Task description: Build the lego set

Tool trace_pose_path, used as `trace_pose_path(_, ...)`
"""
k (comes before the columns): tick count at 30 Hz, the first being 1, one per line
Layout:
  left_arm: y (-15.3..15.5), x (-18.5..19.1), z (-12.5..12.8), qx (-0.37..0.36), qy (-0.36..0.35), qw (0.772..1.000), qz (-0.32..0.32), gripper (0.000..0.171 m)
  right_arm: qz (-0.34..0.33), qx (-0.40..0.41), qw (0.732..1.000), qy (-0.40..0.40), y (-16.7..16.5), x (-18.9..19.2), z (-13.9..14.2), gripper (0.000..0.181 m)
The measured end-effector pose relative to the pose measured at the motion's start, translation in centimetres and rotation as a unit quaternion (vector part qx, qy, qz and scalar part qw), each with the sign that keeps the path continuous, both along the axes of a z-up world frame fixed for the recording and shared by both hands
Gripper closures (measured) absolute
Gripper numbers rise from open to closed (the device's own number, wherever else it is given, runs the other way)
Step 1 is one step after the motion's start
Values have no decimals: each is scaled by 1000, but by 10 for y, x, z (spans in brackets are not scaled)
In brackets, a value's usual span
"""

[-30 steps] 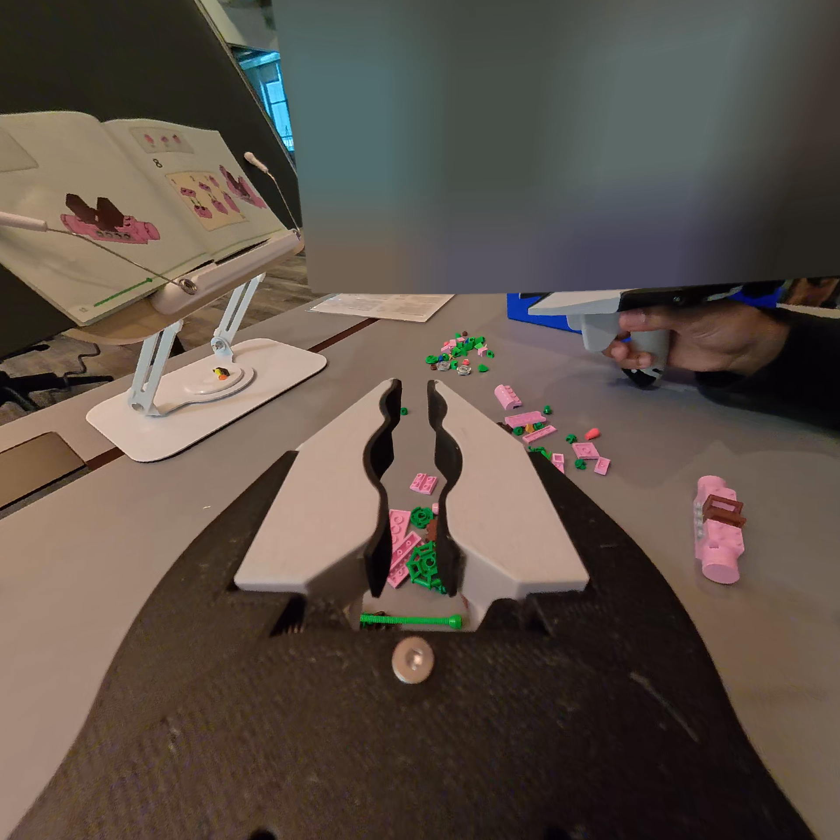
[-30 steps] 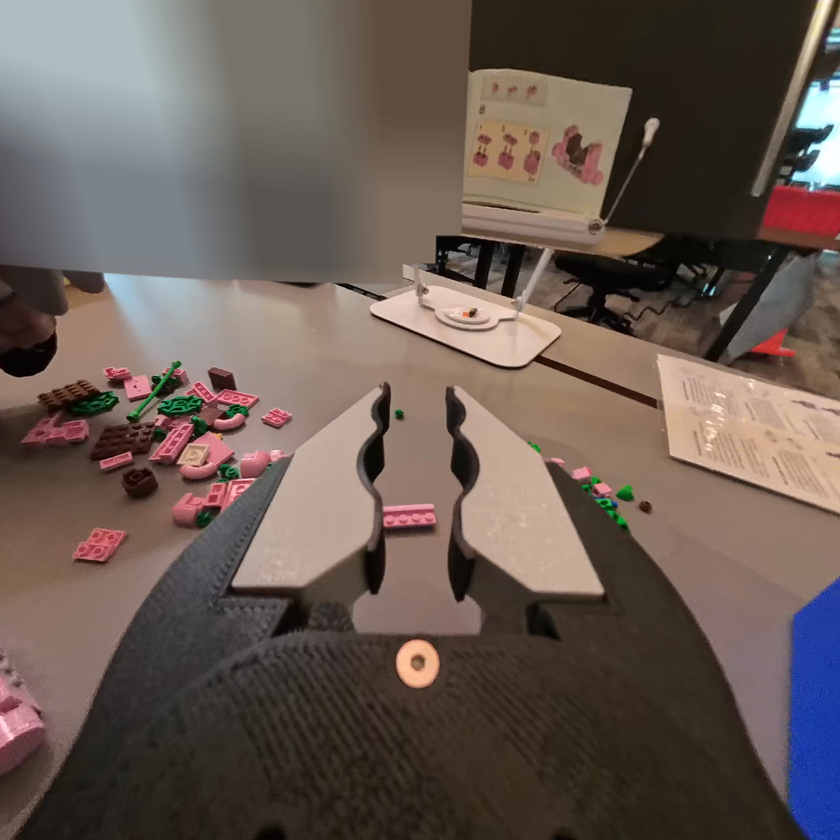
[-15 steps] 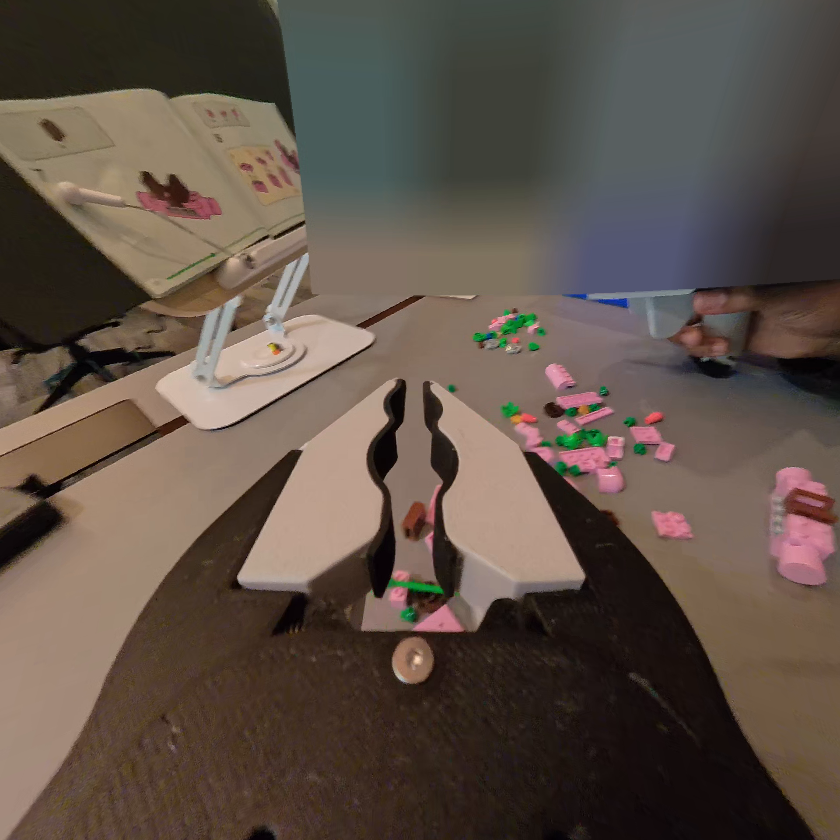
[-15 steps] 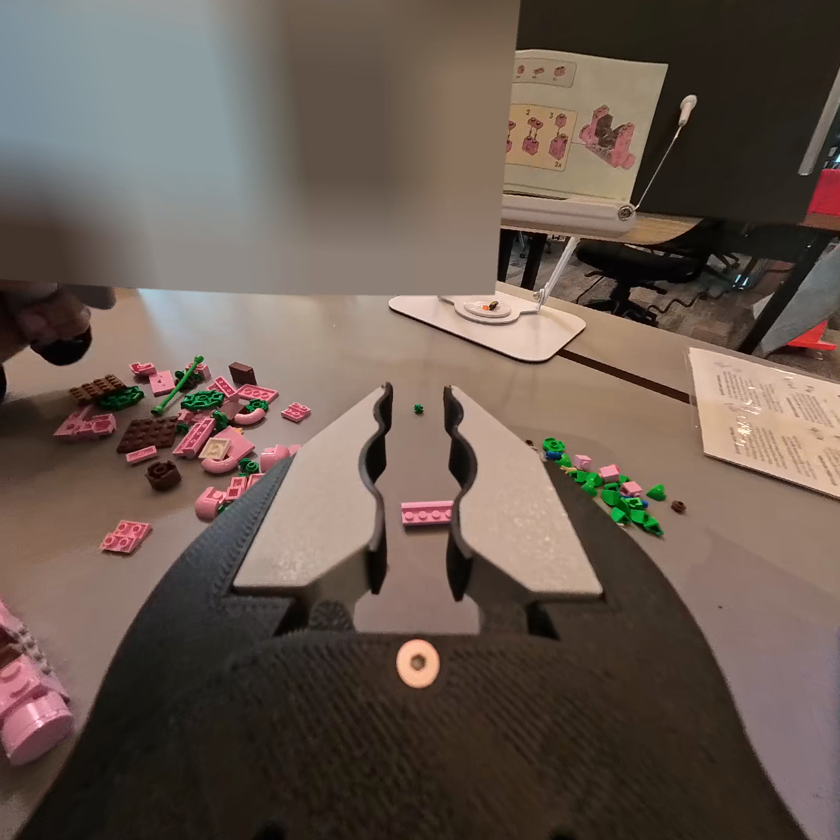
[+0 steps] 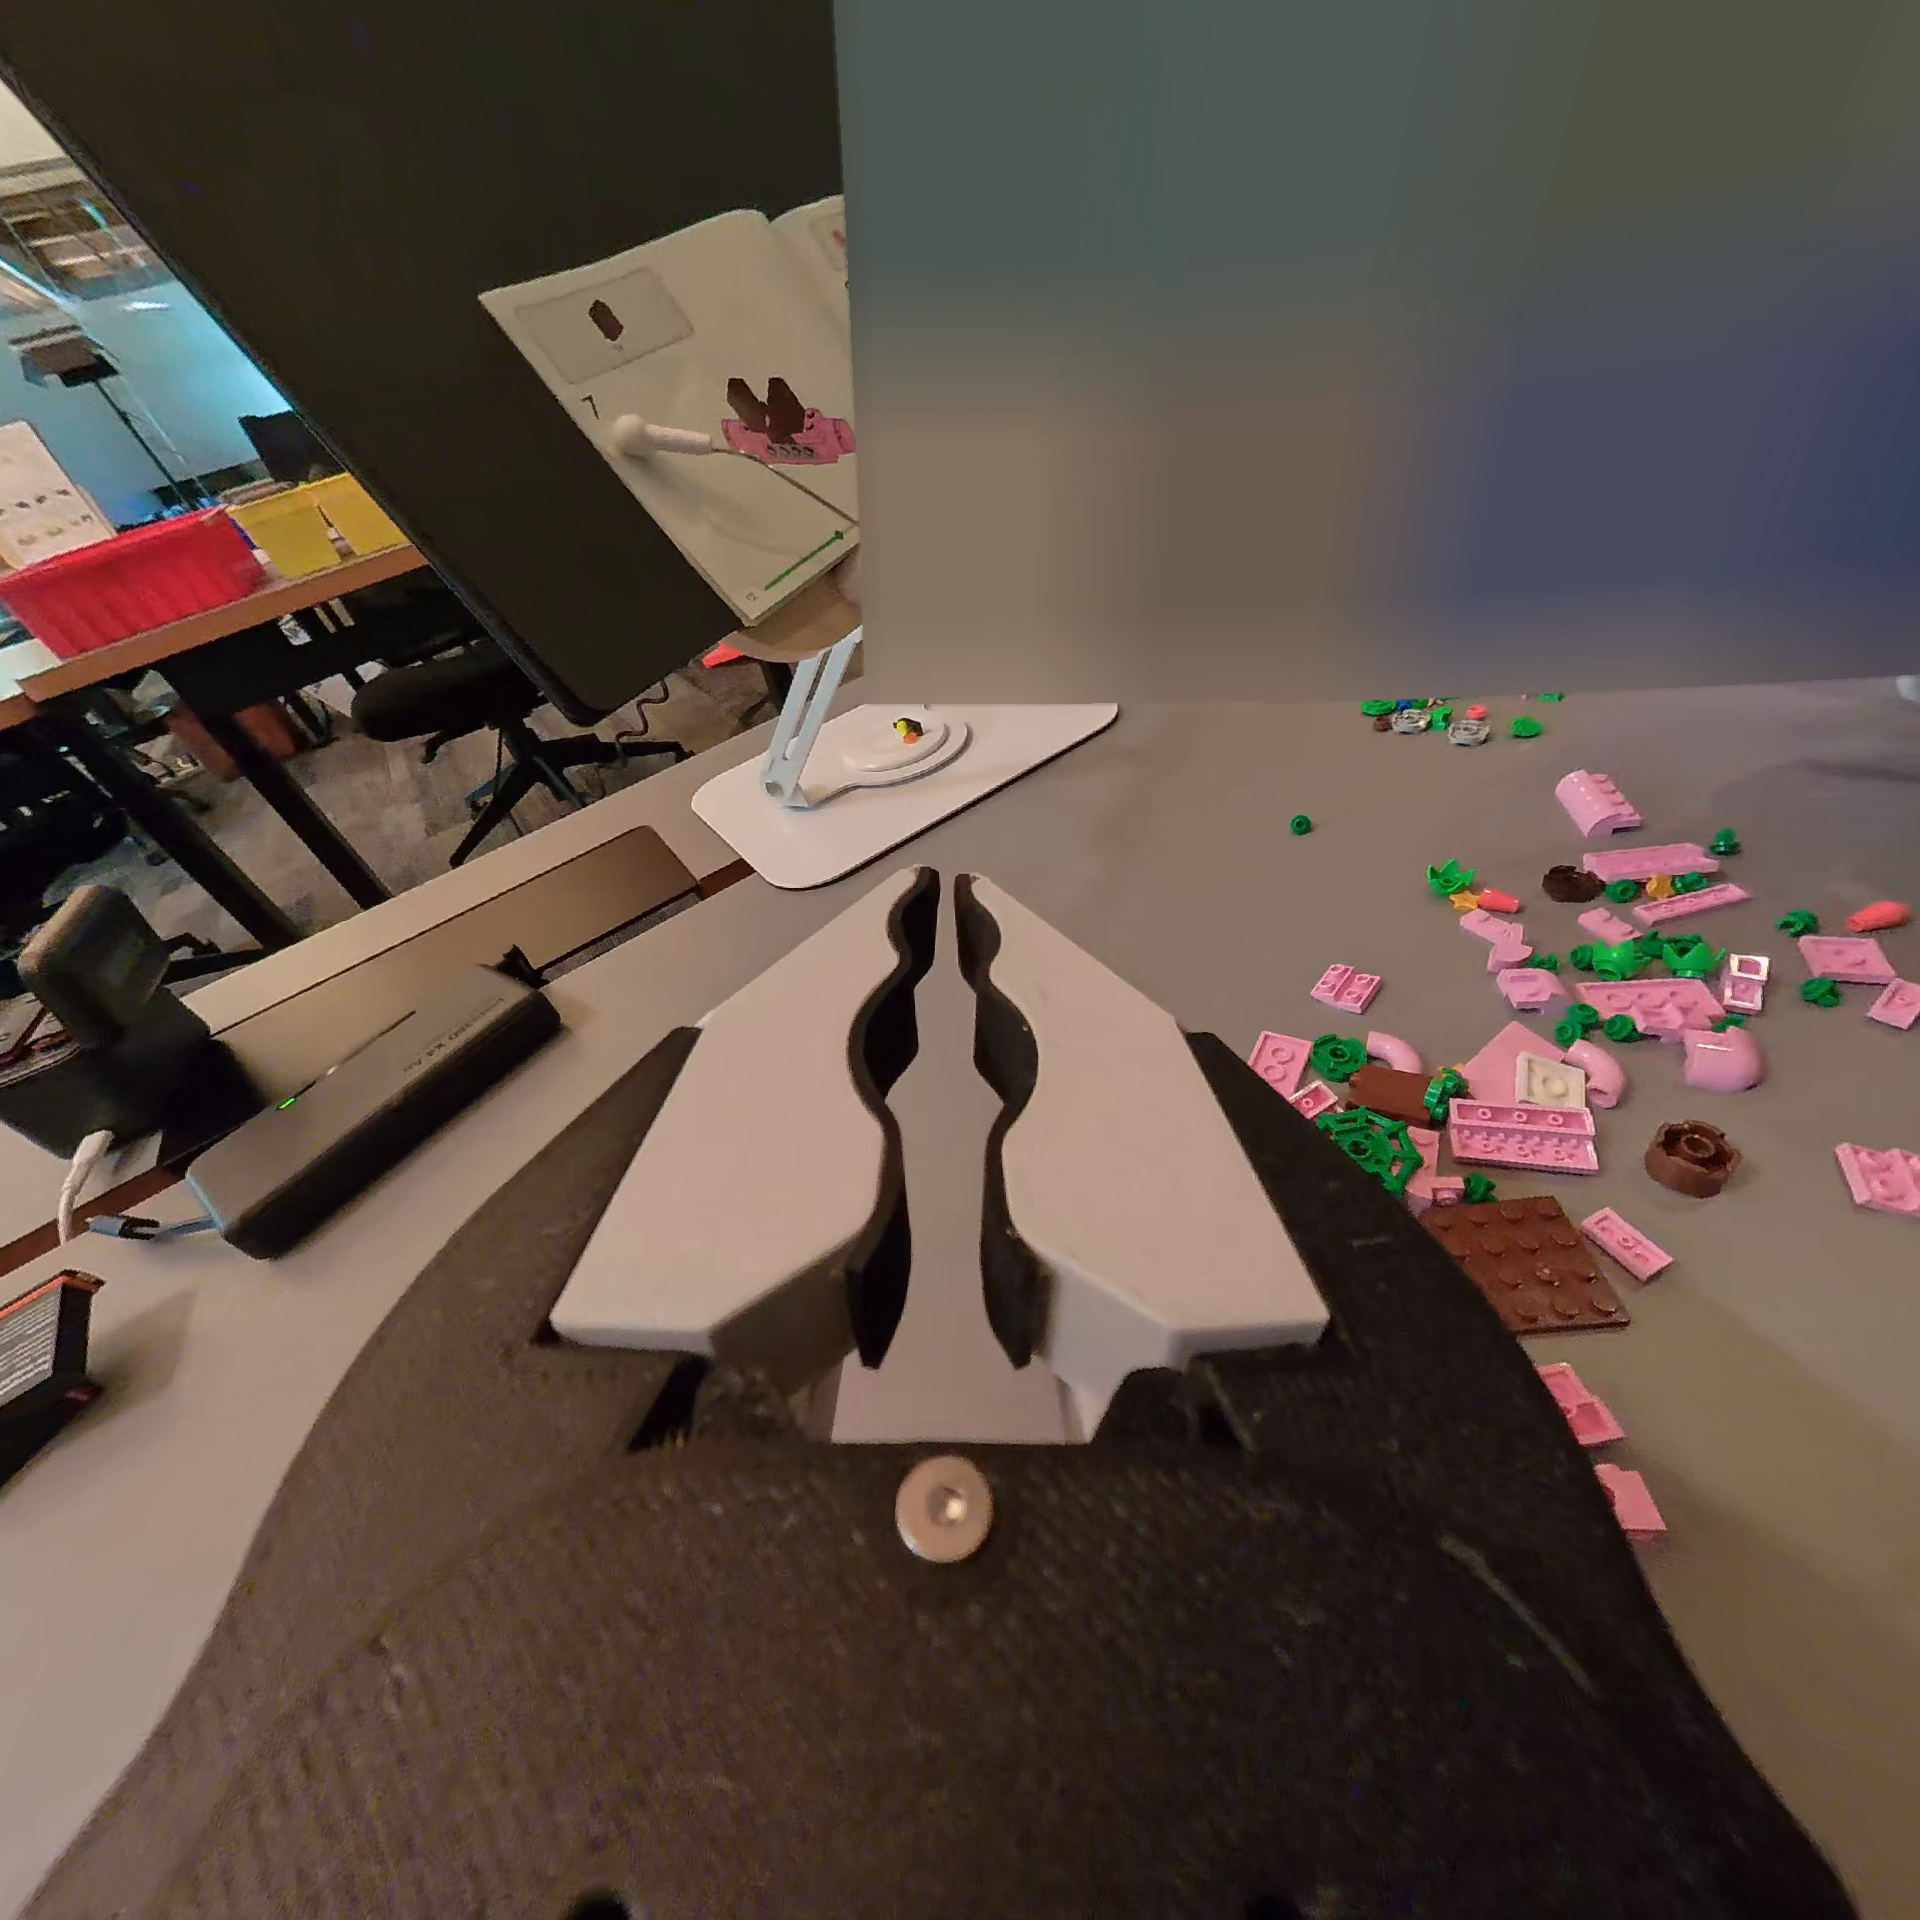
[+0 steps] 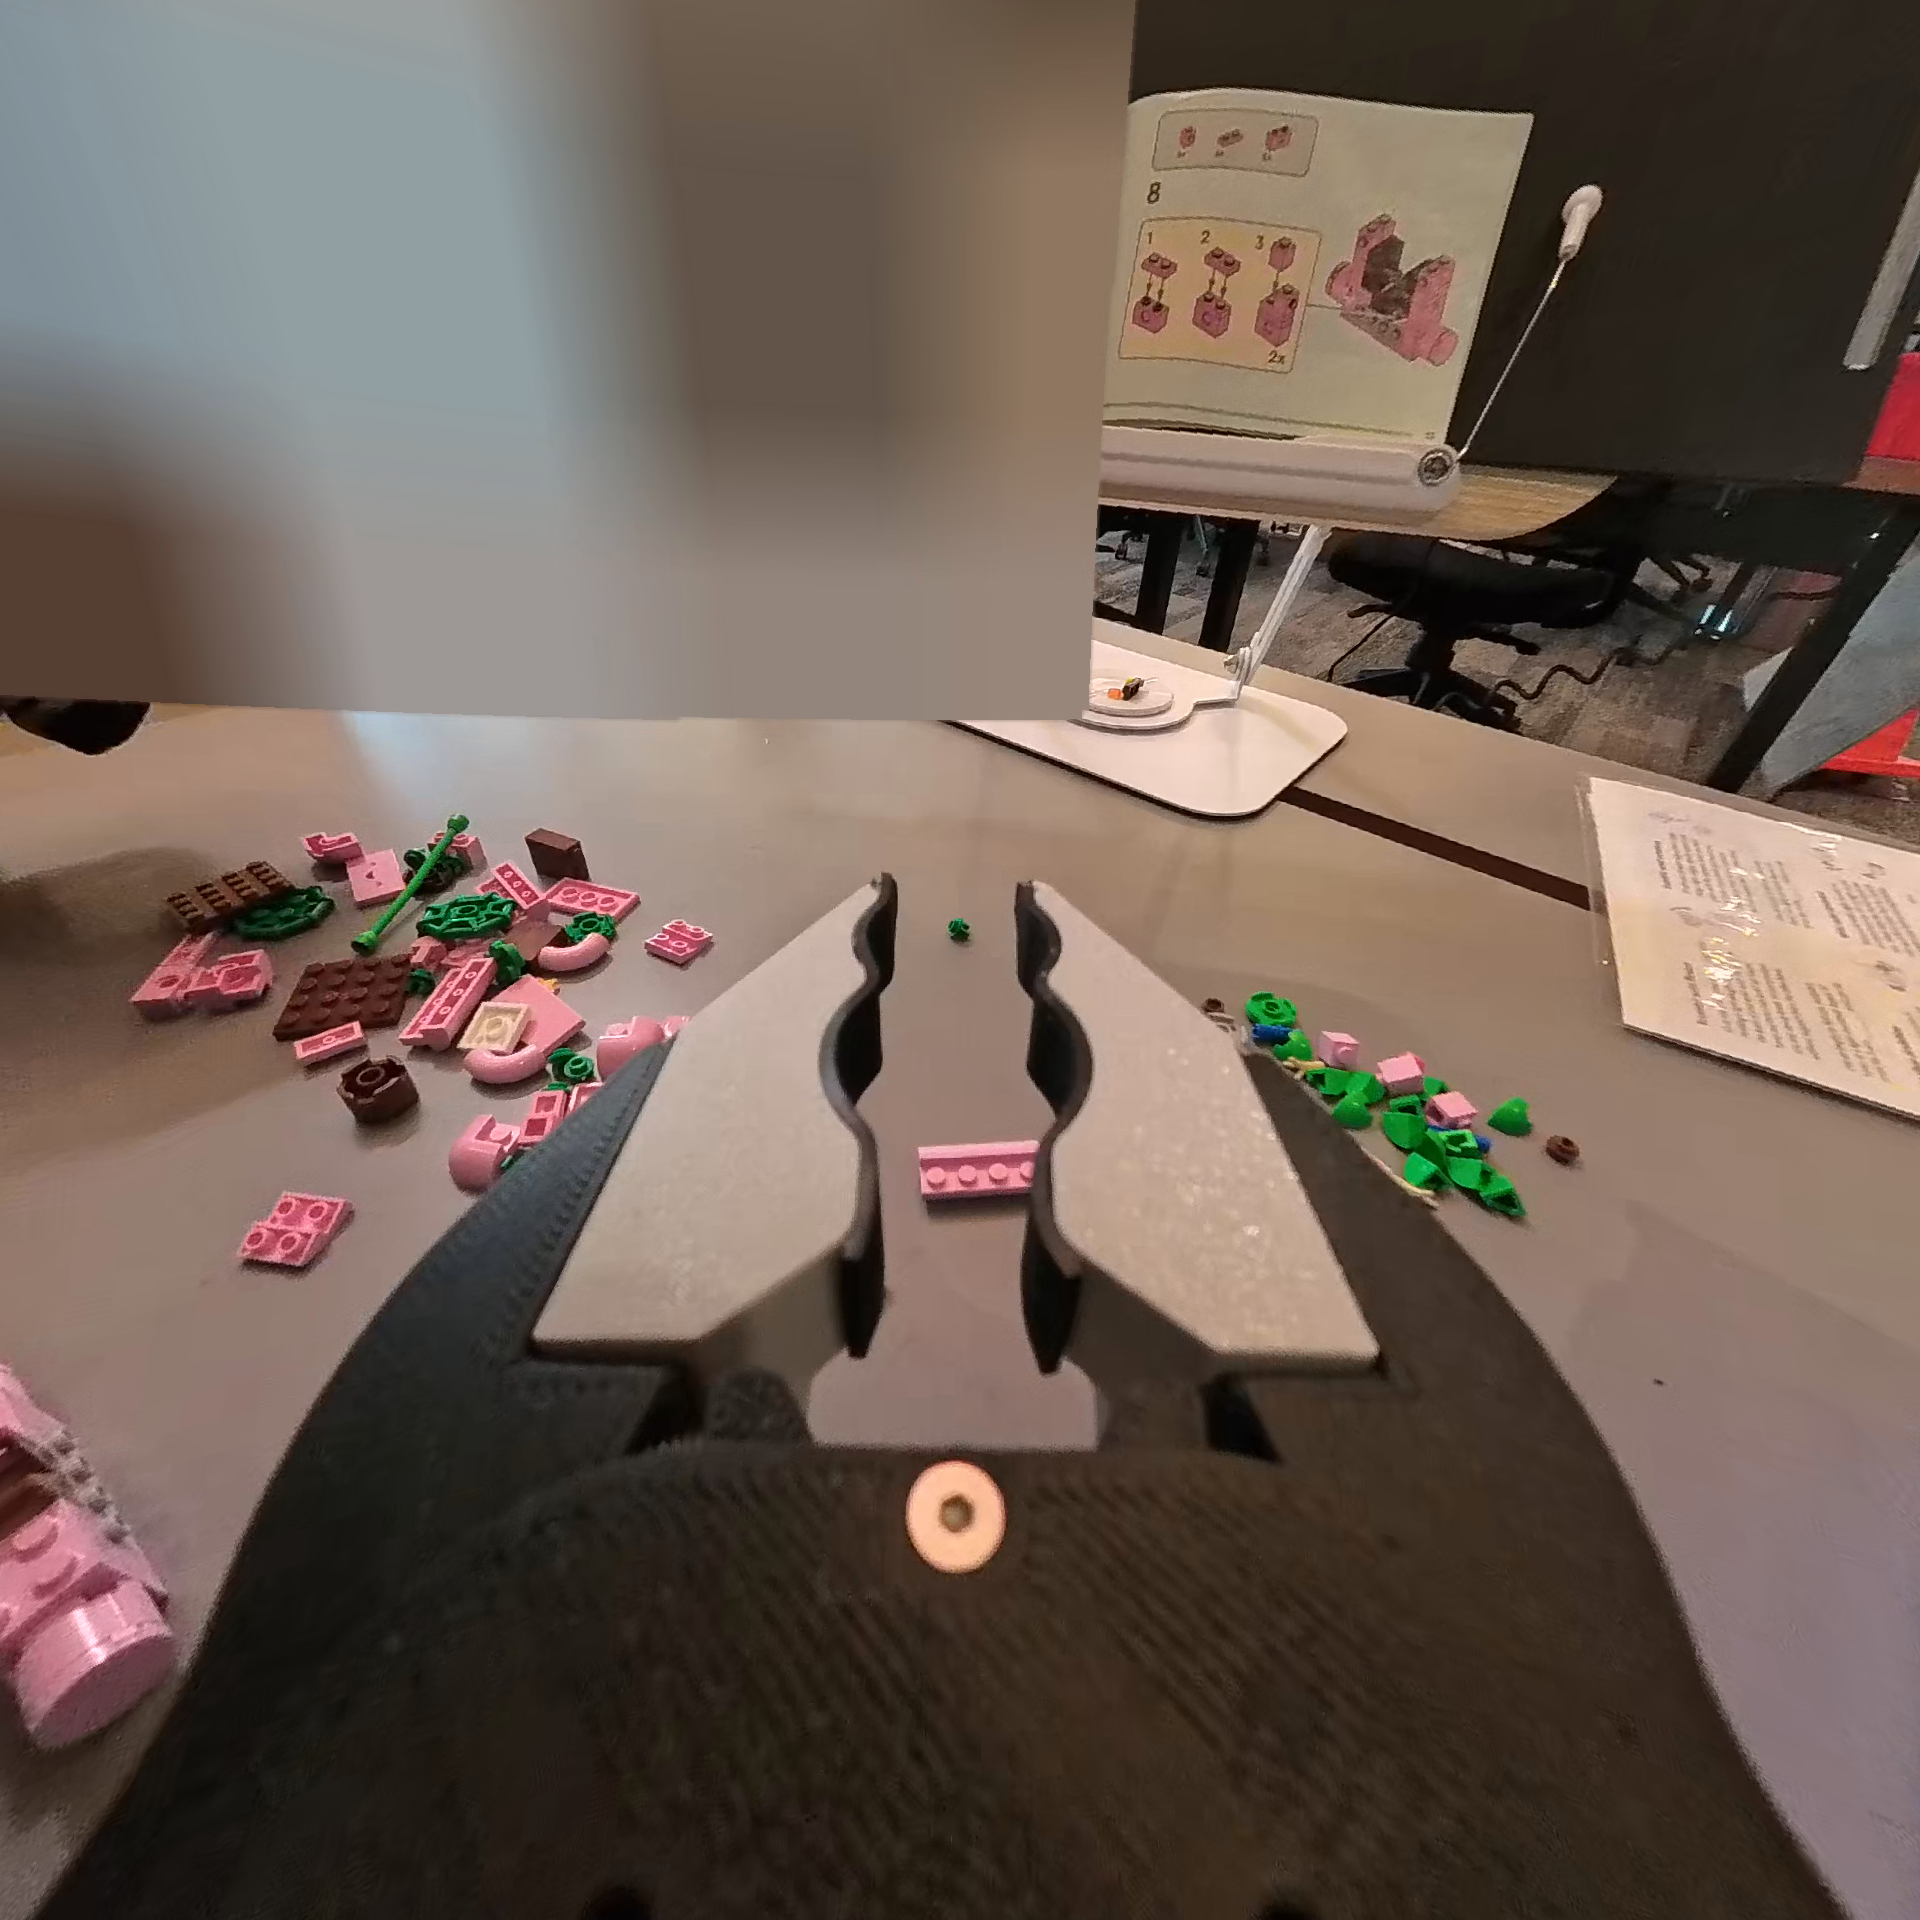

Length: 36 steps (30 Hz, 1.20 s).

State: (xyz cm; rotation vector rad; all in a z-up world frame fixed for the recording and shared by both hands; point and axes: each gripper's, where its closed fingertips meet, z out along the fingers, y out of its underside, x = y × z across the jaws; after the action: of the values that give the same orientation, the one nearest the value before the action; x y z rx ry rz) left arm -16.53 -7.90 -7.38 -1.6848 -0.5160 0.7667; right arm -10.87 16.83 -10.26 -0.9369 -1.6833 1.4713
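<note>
Loose pink, green and brown lego pieces (image 5: 1621, 997) lie on the grey table, to the right of my left gripper (image 5: 935, 883). That gripper is shut with nothing in it and hangs over bare table. My right gripper (image 6: 954, 888) is open, low over the table. A pink four-stud plate (image 6: 977, 1169) lies on the table between its fingers, close to the right one. The same pile (image 6: 457, 966), with a brown square plate (image 6: 348, 992), lies to its left. A partly built pink assembly (image 6: 62, 1621) lies at the lower left edge. Small green pieces (image 6: 1423, 1132) lie to its right.
The instruction booklet (image 6: 1299, 270) stands open on a white stand (image 6: 1216, 743) at the table's far side; it also shows in the left wrist view (image 5: 707, 416). A printed sheet (image 6: 1766, 956) lies far right. A black box with a cable (image 5: 384, 1101) sits left of my left gripper. About 25 cm separates my left fingertips from my right. The partly built pink assembly (image 6: 62, 1621) is about 15 cm from my right fingertips.
My left gripper has swung left, off the pile, which now lies to its right. My right gripper has shifted a little, with the pink plate still between its fingers.
</note>
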Motion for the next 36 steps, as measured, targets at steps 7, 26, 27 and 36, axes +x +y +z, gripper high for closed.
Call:
trace_pose_path(7, 3, 0, -4, -5, -8, 1000, -5, 170, 1, -4, 1000, -2, 1, -1, 0, 159)
trace_pose_path(26, 10, -2, -19, 4, -41, 999, -23, 170, 2, -16, 1000, -12, 3, -3, -1, 158)
trace_pose_path(27, 9, -2, -18, 10, -41, 999, -24, 170, 2, -15, 1000, -12, 3, -3, -1, 158)
trace_pose_path(36, 16, 2, -24, 13, -61, 997, -50, 168, 3, -14, 1000, -13, 2, -3, -1, 158)
